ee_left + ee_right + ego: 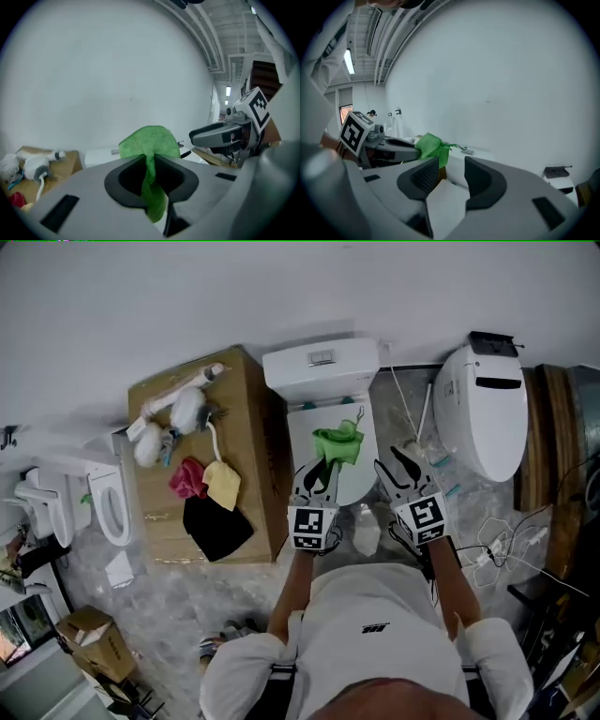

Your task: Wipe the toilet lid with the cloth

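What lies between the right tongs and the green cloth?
Only bare white toilet lid, as the head view shows; nothing else separates the right tongs from the cloth.

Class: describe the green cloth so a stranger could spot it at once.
Find the middle white toilet, beside the wooden cabinet. Over its lid the left gripper pinches the green cloth; the red, yellow and black cloths lie on the cabinet.

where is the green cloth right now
Head view centre: the green cloth is pinched in the left gripper, over the white toilet lid, below the cistern.
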`<control>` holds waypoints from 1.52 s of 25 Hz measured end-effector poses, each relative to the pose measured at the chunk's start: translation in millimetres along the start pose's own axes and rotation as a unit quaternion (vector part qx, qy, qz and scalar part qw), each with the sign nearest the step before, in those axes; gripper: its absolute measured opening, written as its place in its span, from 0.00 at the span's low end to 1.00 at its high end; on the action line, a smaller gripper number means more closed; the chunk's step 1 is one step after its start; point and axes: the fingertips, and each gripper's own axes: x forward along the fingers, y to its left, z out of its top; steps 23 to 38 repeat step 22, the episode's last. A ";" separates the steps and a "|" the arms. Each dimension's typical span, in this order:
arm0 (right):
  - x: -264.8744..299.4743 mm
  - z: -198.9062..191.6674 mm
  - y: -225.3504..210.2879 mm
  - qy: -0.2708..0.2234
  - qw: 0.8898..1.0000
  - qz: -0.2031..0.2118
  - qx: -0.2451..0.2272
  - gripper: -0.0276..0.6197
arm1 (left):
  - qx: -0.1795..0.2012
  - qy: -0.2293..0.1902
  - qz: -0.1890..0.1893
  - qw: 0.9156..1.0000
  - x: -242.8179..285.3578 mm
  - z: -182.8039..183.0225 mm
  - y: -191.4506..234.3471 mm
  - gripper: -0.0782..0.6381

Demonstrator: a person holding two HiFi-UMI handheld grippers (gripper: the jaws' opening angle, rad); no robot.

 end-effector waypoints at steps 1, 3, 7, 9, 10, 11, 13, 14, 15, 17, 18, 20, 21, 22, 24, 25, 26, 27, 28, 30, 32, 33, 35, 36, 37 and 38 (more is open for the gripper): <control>-5.8 12.2 2.9 -0.011 1.000 -0.010 -0.002 0.32 | 0.008 -0.012 -0.005 1.000 -5.6 14.5 0.6 0.21; -16.1 33.3 8.9 -0.029 0.999 -0.028 -0.005 0.32 | 0.024 -0.037 -0.015 0.999 -15.8 41.5 1.0 0.21; -33.9 60.5 19.1 -0.052 0.997 -0.052 -0.006 0.32 | 0.050 -0.060 -0.032 0.996 -33.3 71.2 -2.7 0.21; -39.2 68.8 23.1 -0.058 0.997 -0.053 -0.010 0.32 | 0.061 -0.066 -0.033 0.995 -40.6 80.7 -4.6 0.21; -41.2 72.6 25.0 -0.060 0.997 -0.051 -0.015 0.32 | 0.064 -0.069 -0.031 0.995 -44.4 85.0 -5.0 0.21; -43.1 76.6 27.0 -0.063 0.997 -0.047 -0.020 0.32 | 0.066 -0.073 -0.028 0.995 -48.4 89.2 -5.1 0.21; -47.1 84.8 30.4 -0.071 0.996 -0.038 -0.030 0.32 | 0.067 -0.080 -0.018 0.994 -56.9 97.2 -5.5 0.21; -48.9 88.9 31.3 -0.075 0.996 -0.033 -0.034 0.32 | 0.068 -0.084 -0.012 0.994 -60.6 101.1 -5.9 0.21; -50.5 93.0 31.5 -0.081 0.996 -0.028 -0.038 0.32 | 0.070 -0.087 -0.005 0.994 -63.7 105.0 -6.7 0.21; -56.0 99.7 31.6 -0.091 0.995 -0.017 -0.044 0.32 | 0.075 -0.094 0.007 0.993 -69.7 112.3 -11.3 0.21; -60.9 102.2 32.0 -0.095 0.994 -0.012 -0.046 0.32 | 0.079 -0.097 0.012 0.992 -73.0 115.4 -15.8 0.21; -74.0 106.8 32.5 -0.104 0.993 -0.003 -0.052 0.32 | 0.085 -0.102 0.022 0.991 -79.5 121.3 -28.0 0.21; -81.2 109.1 32.6 -0.109 0.993 0.001 -0.056 0.32 | 0.087 -0.105 0.027 0.990 -82.6 124.3 -34.9 0.21; -88.5 111.6 32.6 -0.113 0.992 0.005 -0.059 0.32 | 0.089 -0.108 0.033 0.990 -85.6 127.4 -41.9 0.21; -88.5 111.6 32.6 -0.113 0.992 0.005 -0.059 0.32 | 0.089 -0.108 0.033 0.990 -85.6 127.4 -41.9 0.21; -88.5 111.6 32.6 -0.113 0.992 0.005 -0.059 0.32 | 0.089 -0.108 0.033 0.990 -85.6 127.4 -41.9 0.21; -88.5 111.6 32.6 -0.113 0.992 0.005 -0.059 0.32 | 0.089 -0.108 0.033 0.990 -85.6 127.4 -41.9 0.21; -88.5 111.6 32.6 -0.113 0.992 0.005 -0.059 0.32 | 0.089 -0.108 0.033 0.990 -85.6 127.4 -41.9 0.21; -88.5 111.6 32.6 -0.113 0.992 0.005 -0.059 0.32 | 0.089 -0.108 0.033 0.990 -85.6 127.4 -41.9 0.21; -88.5 111.6 32.6 -0.113 0.992 0.005 -0.059 0.32 | 0.089 -0.108 0.033 0.990 -85.6 127.4 -41.9 0.21; -88.5 111.6 32.6 -0.113 0.992 0.005 -0.059 0.32 | 0.089 -0.108 0.033 0.990 -85.6 127.4 -41.9 0.21; -88.5 111.6 32.6 -0.113 0.992 0.005 -0.059 0.32 | 0.089 -0.108 0.033 0.990 -85.6 127.4 -41.9 0.21; -88.5 111.6 32.6 -0.113 0.992 0.005 -0.059 0.32 | 0.089 -0.108 0.033 0.990 -85.6 127.4 -41.9 0.21; -88.5 111.6 32.6 -0.113 0.992 0.005 -0.059 0.32 | 0.089 -0.108 0.033 0.990 -85.6 127.4 -41.9 0.21; -88.5 111.6 32.6 -0.113 0.992 0.005 -0.059 0.32 | 0.089 -0.108 0.033 0.990 -85.6 127.4 -41.9 0.21; -88.5 111.6 32.6 -0.113 0.992 0.005 -0.059 0.32 | 0.089 -0.108 0.033 0.990 -85.6 127.4 -41.9 0.21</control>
